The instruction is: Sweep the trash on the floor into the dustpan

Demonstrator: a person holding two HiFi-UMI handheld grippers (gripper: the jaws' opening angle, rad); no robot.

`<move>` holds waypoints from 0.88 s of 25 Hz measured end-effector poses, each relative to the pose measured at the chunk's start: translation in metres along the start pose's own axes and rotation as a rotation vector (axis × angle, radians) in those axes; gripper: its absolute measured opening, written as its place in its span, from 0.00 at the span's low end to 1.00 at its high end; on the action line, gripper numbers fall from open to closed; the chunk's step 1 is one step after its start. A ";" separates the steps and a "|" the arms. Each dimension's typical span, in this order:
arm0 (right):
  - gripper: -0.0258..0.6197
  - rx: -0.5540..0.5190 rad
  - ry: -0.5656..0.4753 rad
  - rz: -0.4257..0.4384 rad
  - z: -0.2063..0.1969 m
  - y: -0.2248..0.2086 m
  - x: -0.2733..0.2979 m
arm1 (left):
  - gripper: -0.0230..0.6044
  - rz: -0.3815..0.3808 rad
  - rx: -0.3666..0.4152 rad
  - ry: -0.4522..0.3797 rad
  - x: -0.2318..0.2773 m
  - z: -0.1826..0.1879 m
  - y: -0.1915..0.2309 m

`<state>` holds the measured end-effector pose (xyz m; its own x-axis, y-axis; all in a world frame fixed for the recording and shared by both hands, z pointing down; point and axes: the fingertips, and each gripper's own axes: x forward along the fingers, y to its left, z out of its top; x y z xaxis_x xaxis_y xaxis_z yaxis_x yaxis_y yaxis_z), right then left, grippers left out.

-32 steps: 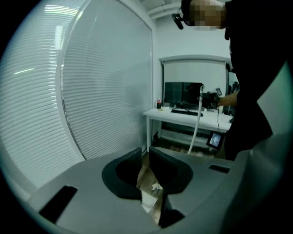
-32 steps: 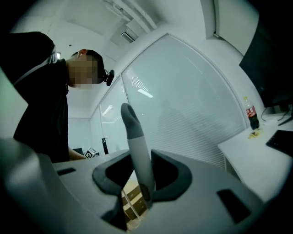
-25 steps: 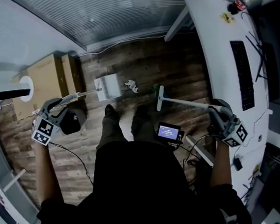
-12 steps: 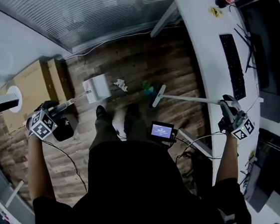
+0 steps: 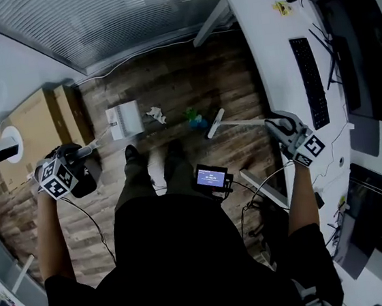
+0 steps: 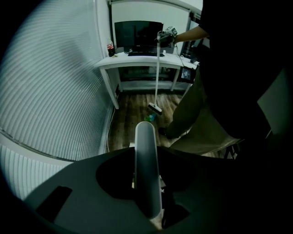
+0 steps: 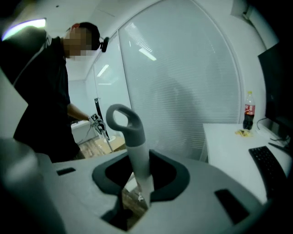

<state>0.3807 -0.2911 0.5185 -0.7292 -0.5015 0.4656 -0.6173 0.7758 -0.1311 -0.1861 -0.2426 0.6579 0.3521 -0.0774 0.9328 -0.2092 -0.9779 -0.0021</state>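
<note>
Trash on the wood floor [image 5: 169, 83]: a crumpled white scrap [image 5: 156, 114] just beside the boxy white dustpan [image 5: 124, 120], and a green-blue bit [image 5: 196, 119] just beside the broom [image 5: 216, 123] head, toward the desk [image 5: 262, 51] edge. The left gripper [image 5: 81, 153], whose jaws have just been closing, clenches the dustpan's handle. The right gripper [image 5: 277, 124] grasps the broom's handle.
</note>
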 end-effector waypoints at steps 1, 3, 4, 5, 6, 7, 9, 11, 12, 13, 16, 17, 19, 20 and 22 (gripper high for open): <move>0.19 -0.017 0.039 0.002 -0.011 0.004 0.020 | 0.23 -0.002 0.013 0.002 0.001 0.002 -0.001; 0.19 -0.062 0.094 0.021 -0.030 0.020 0.064 | 0.23 -0.006 0.027 0.004 0.005 0.004 -0.002; 0.19 -0.083 0.097 0.034 -0.035 0.029 0.086 | 0.23 -0.007 0.028 0.000 0.007 0.005 -0.001; 0.19 -0.088 0.081 0.042 -0.036 0.039 0.106 | 0.23 -0.006 0.025 -0.008 0.009 0.006 0.000; 0.19 -0.074 0.047 0.038 -0.032 0.046 0.123 | 0.23 -0.002 0.019 -0.017 0.010 0.006 0.002; 0.19 -0.049 0.003 0.025 -0.026 0.051 0.137 | 0.23 0.001 0.015 -0.024 0.010 0.006 0.005; 0.19 -0.009 -0.069 -0.006 -0.015 0.057 0.159 | 0.23 0.004 0.016 -0.034 0.010 0.006 0.011; 0.20 0.007 -0.104 -0.018 -0.007 0.061 0.179 | 0.23 0.006 0.018 -0.045 0.009 0.004 0.016; 0.20 0.011 -0.113 -0.021 -0.004 0.061 0.188 | 0.23 0.009 0.017 -0.051 0.009 0.003 0.018; 0.20 0.015 -0.119 -0.025 -0.001 0.062 0.196 | 0.23 0.012 0.014 -0.056 0.008 0.002 0.019; 0.20 0.026 -0.138 -0.029 0.007 0.064 0.215 | 0.23 0.016 0.003 -0.076 0.007 0.001 0.022; 0.20 0.030 -0.147 -0.028 0.011 0.065 0.221 | 0.23 0.017 0.000 -0.084 0.007 0.002 0.023; 0.20 0.038 -0.169 -0.021 0.020 0.070 0.232 | 0.23 0.019 -0.001 -0.098 0.007 0.003 0.024; 0.20 0.042 -0.183 -0.015 0.025 0.074 0.237 | 0.23 0.019 0.002 -0.103 0.007 0.004 0.024; 0.20 0.049 -0.211 0.005 0.035 0.084 0.249 | 0.23 0.020 0.006 -0.112 0.007 0.004 0.024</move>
<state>0.1371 -0.3641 0.5921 -0.7749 -0.5707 0.2717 -0.6232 0.7616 -0.1777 -0.1847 -0.2676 0.6626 0.4475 -0.1180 0.8865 -0.2123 -0.9769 -0.0228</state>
